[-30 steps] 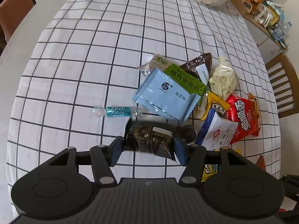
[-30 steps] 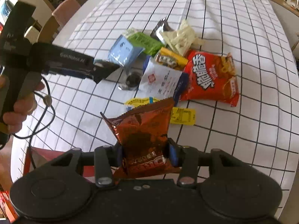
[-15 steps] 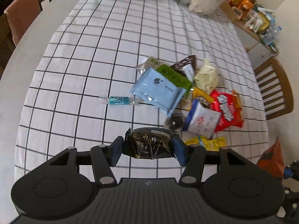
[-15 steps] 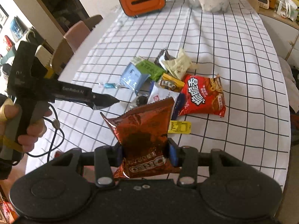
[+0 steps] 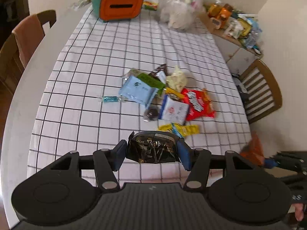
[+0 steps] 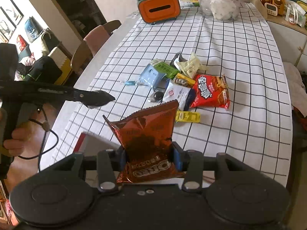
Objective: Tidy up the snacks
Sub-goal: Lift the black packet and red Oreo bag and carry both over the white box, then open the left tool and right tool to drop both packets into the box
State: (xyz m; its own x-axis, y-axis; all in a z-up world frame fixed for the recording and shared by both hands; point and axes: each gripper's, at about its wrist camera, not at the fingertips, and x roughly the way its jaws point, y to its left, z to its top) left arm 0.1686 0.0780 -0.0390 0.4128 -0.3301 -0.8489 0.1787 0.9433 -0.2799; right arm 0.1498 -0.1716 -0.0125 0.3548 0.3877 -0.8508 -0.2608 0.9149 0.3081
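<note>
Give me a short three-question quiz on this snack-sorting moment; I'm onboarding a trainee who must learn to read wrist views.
1. Multiple choice: what does the right gripper hold? A) the red noodle-snack bag B) the copper Oreo bag C) the teal-wrapped candy
2. True or false: the left gripper is empty.
3. Fill in: the slotted box at the table's far end has an ______ face.

Key:
1. B, the copper Oreo bag; the red noodle-snack bag and teal-wrapped candy lie on the checked tablecloth.
2. False: it grips a black foil packet.
3. Orange: the slotted box.
</note>
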